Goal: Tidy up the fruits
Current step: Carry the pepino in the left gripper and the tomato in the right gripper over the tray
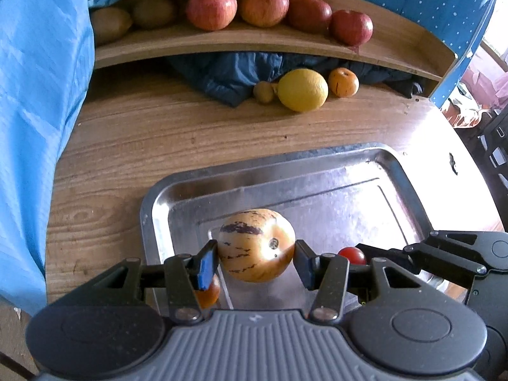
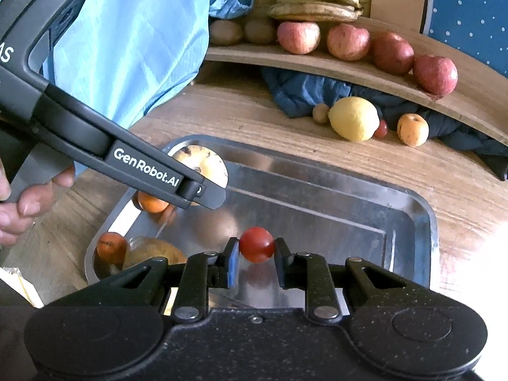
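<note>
Fruits: a striped yellow melon (image 1: 256,245) is clenched in the left gripper (image 1: 256,262) above the metal tray (image 1: 317,162); the right gripper (image 2: 256,260) grasps a cherry tomato (image 2: 256,243). At the tray's left lie oranges (image 2: 152,202). Apples (image 2: 347,42) line the upper shelf (image 2: 349,73).

My left gripper (image 1: 256,262) is matt black plastic with a ribbed grey body, and its blue pads press a smooth, waxy pale-yellow fruit with purple streaks (image 1: 256,244). My right gripper (image 2: 256,255) is speckled matt black and pinches a glossy red cherry tomato (image 2: 256,243). Under both lies a polished metal tray (image 2: 422,219), mirror-bright and faintly scuffed. The table (image 1: 127,146) is grained wood, dull. A lemon (image 1: 303,90) looks pebbly; the dark blue cloth (image 1: 228,76) is crumpled.
</note>
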